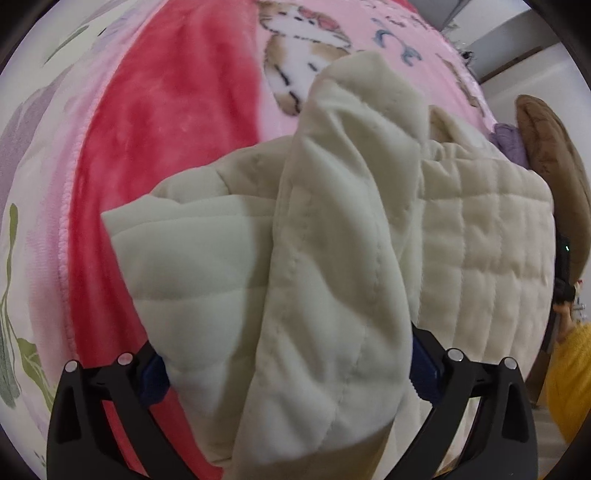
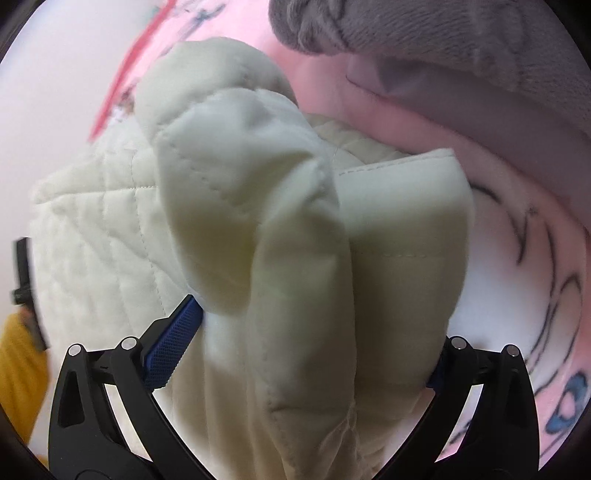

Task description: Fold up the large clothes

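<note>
A cream quilted garment (image 1: 480,236) lies bunched on a pink and red blanket (image 1: 166,122). A thick folded part of it, a sleeve (image 1: 332,258), runs down between the wide-apart fingers of my left gripper (image 1: 288,373). That gripper is open, and its blue pads (image 1: 153,380) stand at the fold's sides without squeezing it. In the right wrist view the same cream garment (image 2: 92,240) fills the middle. Another padded fold (image 2: 306,280) hangs between the spread fingers of my right gripper (image 2: 306,354), which is open. Its left pad (image 2: 173,350) shows bare; the right pad is mostly hidden.
The blanket carries a cat picture (image 1: 303,44) and blue lettering (image 2: 569,402). A grey plush cloth (image 2: 443,33) lies at the far side, a brown cushion (image 1: 554,155) to the right. A person's yellow sleeve (image 1: 569,380) shows at the edge. A floral sheet (image 1: 22,258) lies left.
</note>
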Motion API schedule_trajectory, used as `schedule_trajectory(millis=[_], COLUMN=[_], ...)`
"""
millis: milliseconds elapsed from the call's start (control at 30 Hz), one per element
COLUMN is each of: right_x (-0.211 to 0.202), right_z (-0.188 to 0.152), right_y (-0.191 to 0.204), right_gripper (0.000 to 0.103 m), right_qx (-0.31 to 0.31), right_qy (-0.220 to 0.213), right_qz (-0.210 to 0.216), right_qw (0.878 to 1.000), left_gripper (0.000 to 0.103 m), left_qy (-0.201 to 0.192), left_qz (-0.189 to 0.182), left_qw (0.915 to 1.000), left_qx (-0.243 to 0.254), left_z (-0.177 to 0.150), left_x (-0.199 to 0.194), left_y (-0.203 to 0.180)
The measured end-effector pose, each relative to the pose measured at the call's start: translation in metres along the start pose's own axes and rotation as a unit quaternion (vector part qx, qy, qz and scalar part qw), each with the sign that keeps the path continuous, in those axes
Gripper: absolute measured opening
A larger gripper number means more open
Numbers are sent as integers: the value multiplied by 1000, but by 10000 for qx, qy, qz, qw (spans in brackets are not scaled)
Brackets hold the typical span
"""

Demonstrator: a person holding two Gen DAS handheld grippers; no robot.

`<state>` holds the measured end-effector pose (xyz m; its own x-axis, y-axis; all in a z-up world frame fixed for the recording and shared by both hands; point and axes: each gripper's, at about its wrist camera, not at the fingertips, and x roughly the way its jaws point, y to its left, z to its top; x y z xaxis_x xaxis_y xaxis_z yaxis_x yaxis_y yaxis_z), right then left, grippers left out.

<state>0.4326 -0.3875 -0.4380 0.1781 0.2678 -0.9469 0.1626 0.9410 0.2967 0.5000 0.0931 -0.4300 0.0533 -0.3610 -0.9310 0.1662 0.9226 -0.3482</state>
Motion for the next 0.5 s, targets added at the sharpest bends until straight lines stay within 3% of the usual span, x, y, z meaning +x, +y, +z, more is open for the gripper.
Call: schedule_trajectory(millis=[67,167,233,333,400,500], right_x=[-3,-9,-17,-30,-49,-98], right_z=[-4,-10,-13,-23,-22,-28], right_y=[20,39,48,69,77,61], right_gripper=[66,41,34,23,19,16], right_qx=[-185,-278,-237,-443,-570,-77], right_qy=[-143,-270,-419,-720,-944,-1296], right_qz=[-177,-370,-581,-1023,-1317,-1041], right_qw=[9996,9986,9972,9912,9851,9860], left_gripper=[94,71,49,28,22,19], left_qy=[-34,-233,-347,-668,-940,-1571], left_qz=[118,377,679,1401,1767,1680], left_qw=[9999,9990,9971,9879,9798,9723], left_qx=[-108,-26,12,-28,1,-416], left_z=[1,-5,-10,-15,-20,-35], left_x=[0,-3,-7,-16,-27,-67], left_y=[-5,-23,-39,-65,-80,-86])
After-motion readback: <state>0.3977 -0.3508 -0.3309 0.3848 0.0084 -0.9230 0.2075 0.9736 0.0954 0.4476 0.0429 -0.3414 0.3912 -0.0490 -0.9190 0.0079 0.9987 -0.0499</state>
